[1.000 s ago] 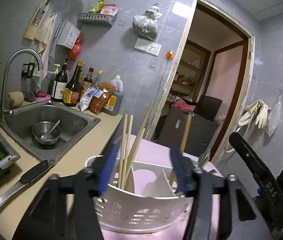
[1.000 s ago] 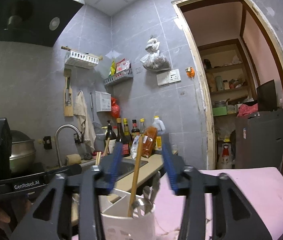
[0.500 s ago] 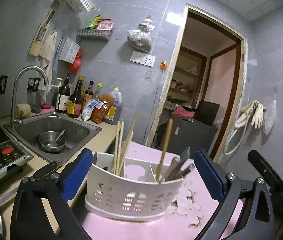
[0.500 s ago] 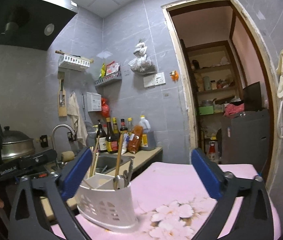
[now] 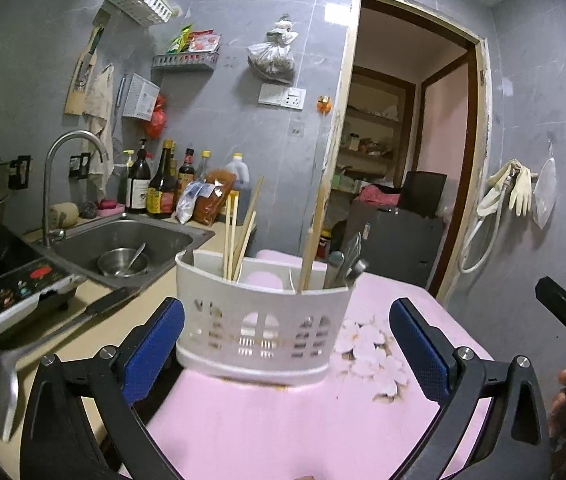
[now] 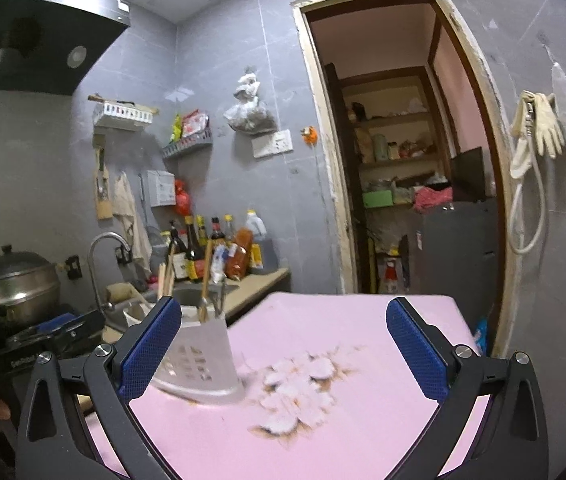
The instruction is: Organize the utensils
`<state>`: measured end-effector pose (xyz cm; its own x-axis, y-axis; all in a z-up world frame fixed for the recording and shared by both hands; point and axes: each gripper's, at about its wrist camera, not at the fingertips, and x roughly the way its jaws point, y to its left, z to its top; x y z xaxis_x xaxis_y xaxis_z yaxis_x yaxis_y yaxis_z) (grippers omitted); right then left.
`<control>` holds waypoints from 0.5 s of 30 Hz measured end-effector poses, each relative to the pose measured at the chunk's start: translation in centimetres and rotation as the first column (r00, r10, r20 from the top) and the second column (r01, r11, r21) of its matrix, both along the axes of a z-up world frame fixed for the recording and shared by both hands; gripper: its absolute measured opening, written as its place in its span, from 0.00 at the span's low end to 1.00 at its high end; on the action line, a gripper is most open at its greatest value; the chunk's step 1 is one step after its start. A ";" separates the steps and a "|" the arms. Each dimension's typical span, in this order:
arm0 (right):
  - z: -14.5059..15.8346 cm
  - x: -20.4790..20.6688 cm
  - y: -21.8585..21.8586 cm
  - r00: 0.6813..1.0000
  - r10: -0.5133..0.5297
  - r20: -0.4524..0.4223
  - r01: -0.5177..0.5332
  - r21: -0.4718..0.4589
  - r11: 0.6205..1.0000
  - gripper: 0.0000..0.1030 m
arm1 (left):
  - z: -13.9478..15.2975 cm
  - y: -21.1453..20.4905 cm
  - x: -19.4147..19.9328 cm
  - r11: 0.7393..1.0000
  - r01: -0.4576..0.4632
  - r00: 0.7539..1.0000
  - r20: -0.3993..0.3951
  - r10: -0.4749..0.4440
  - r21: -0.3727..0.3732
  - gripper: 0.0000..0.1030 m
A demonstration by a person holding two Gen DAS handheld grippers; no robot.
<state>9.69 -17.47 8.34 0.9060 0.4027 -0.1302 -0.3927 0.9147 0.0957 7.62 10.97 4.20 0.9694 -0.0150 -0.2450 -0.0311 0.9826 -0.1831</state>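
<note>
A white slotted utensil holder stands on the pink table. Wooden chopsticks fill its left compartment; one more chopstick and metal cutlery handles stand in its right side. My left gripper is open, its blue pads clear of the holder on both sides. In the right wrist view the holder sits at the lower left, partly behind the left pad. My right gripper is open over the table with nothing between its fingers.
A counter runs along the left with a sink holding a steel bowl, a ladle, a cooktop, a pot and several sauce bottles. An open doorway lies behind the table.
Both grippers opened wide from around the utensils in the holder and pulled back, so the holder now stands farther off and free on the table.
</note>
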 end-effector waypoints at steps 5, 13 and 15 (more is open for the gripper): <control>-1.1 -1.9 -0.3 0.997 -0.078 0.002 0.078 -0.067 0.995 1.00 | -1.3 -1.3 -1.2 0.999 0.008 1.000 -0.021 -0.007 0.037 0.98; -2.8 -4.5 -0.4 0.988 -0.150 -0.042 0.145 -0.092 0.985 1.00 | -2.6 -2.2 -2.8 0.995 0.095 0.995 -0.019 -0.094 0.022 0.98; -3.4 -5.0 -0.6 0.985 -0.166 -0.048 0.161 -0.092 0.983 1.00 | -2.7 -2.4 -3.3 0.995 0.093 0.996 -0.016 -0.093 0.028 0.98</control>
